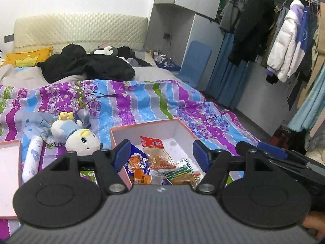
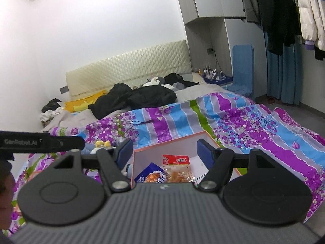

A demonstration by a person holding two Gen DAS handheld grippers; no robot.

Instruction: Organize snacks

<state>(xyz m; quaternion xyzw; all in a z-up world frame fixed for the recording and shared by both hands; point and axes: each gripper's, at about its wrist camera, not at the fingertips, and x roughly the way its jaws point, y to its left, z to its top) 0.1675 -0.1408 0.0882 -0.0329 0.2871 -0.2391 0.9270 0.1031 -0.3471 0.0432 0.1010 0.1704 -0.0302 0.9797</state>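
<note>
A pink-edged white box (image 1: 162, 127) (image 2: 178, 142) lies on the flowered bedspread. Inside it are several snack packets: a red-topped clear packet (image 1: 156, 152) (image 2: 177, 166), a blue packet (image 1: 135, 161) (image 2: 149, 175), an orange one (image 1: 142, 178) and a green-labelled one (image 1: 182, 173). My left gripper (image 1: 161, 153) hangs above the box, open, nothing between its blue pads. My right gripper (image 2: 165, 152) is also above the box, open and empty. The right gripper's body (image 1: 284, 160) shows at the right of the left wrist view.
A plush toy (image 1: 73, 134), a white tube (image 1: 32, 158) and a box lid (image 1: 9, 177) lie left of the box. Black clothes (image 1: 87, 66) and a yellow pillow (image 1: 28, 58) sit farther up the bed. Coats on a rack (image 1: 284, 40) hang to the right.
</note>
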